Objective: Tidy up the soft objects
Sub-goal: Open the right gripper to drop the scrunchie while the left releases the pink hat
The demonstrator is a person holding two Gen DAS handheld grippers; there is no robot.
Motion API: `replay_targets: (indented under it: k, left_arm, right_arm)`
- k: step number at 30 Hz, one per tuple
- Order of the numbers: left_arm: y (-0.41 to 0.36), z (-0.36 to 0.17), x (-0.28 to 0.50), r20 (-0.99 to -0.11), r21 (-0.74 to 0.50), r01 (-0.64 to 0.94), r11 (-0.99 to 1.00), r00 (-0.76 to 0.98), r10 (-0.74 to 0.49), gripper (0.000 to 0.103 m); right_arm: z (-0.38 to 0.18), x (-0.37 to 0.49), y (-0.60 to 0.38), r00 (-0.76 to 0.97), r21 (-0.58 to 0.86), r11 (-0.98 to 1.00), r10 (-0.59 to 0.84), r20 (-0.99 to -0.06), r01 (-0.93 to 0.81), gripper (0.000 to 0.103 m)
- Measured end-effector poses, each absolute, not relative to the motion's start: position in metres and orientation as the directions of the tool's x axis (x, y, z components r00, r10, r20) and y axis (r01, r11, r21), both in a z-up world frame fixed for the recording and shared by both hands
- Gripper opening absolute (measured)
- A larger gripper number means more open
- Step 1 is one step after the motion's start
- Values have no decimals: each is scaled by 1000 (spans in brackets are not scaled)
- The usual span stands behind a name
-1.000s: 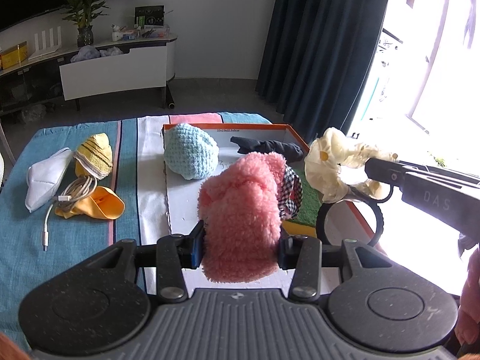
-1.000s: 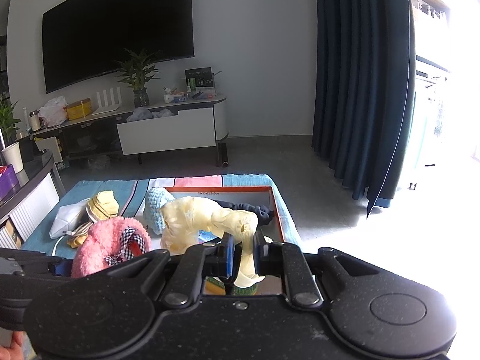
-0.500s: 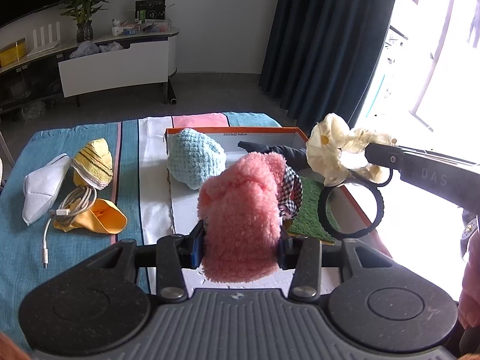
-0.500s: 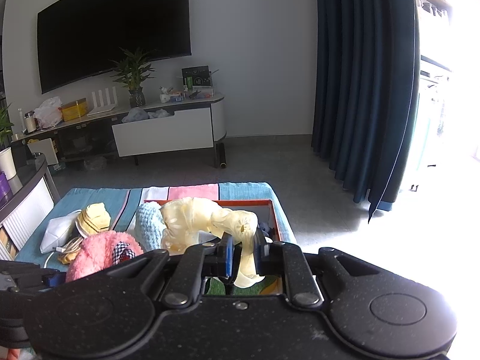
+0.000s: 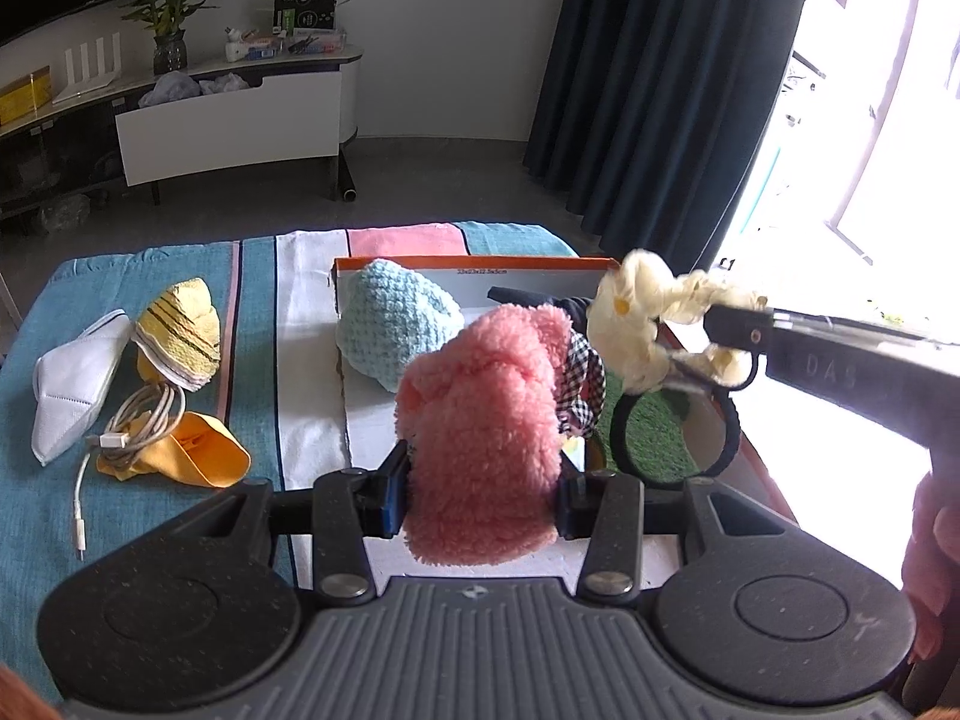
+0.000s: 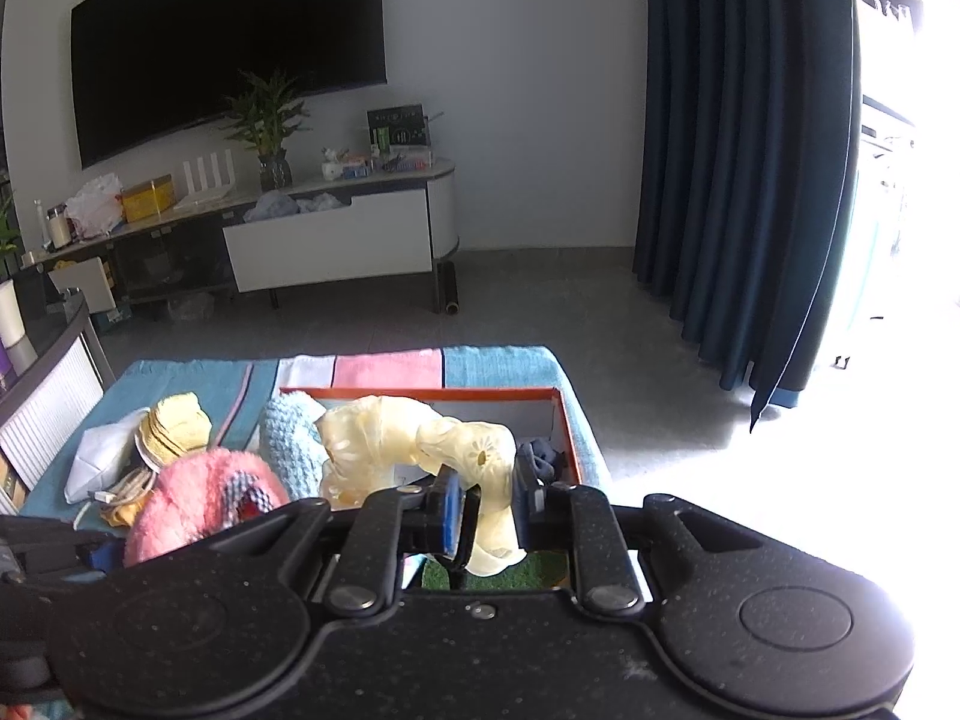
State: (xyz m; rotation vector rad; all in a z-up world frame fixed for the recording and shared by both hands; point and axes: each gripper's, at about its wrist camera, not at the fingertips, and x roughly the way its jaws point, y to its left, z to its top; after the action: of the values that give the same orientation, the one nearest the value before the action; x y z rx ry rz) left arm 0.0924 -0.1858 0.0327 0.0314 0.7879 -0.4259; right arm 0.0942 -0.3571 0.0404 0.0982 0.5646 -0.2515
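Observation:
My left gripper (image 5: 477,495) is shut on a fluffy pink scrunchie (image 5: 486,426) with a checked black-and-white part, held above the orange-rimmed box (image 5: 480,265). My right gripper (image 6: 487,507) is shut on a cream floral scrunchie (image 6: 420,438), held over the box's right side; it also shows in the left wrist view (image 5: 648,324), with a black band (image 5: 672,438) hanging below it. A light blue knitted hat (image 5: 396,324) and a dark cloth (image 5: 528,297) lie in the box.
On the striped cloth left of the box lie a white face mask (image 5: 72,378), a yellow striped cloth (image 5: 177,333), a coiled white cable (image 5: 138,426) and an orange cloth (image 5: 192,462). A green mat (image 5: 654,432) lies in the box. Dark curtains hang at right.
Both grippers have risen and drawn back a little while holding their scrunchies. The objects on the table have not moved.

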Motion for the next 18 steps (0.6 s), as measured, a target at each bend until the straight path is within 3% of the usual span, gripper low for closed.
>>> replay_targets:
  k: [4, 6, 8, 10, 18]
  left_arm:
    - [-186, 31, 99, -697, -133, 375, 917, 622, -355, 45]
    - [-189, 31, 103, -699, -129, 379, 917, 620, -355, 45]
    - [-190, 30, 106, -700, -128, 381, 916, 620, -356, 45]
    - [-191, 29, 109, -700, -131, 378, 917, 620, -356, 45]
    - [-201, 31, 119, -695, -130, 391, 911, 620, -365, 46]
  right_arm:
    - [32, 101, -360, 796, 30, 963, -202, -571, 267, 35]
    - [27, 102, -361, 789, 34, 964, -197, -581, 265, 52]
    - [25, 102, -363, 786, 35, 961, -205, -584, 276, 57]
    - [25, 100, -365, 791, 54, 961, -190, -581, 271, 74]
    - [27, 95, -369, 804, 74, 967, -159, -573, 244, 77]
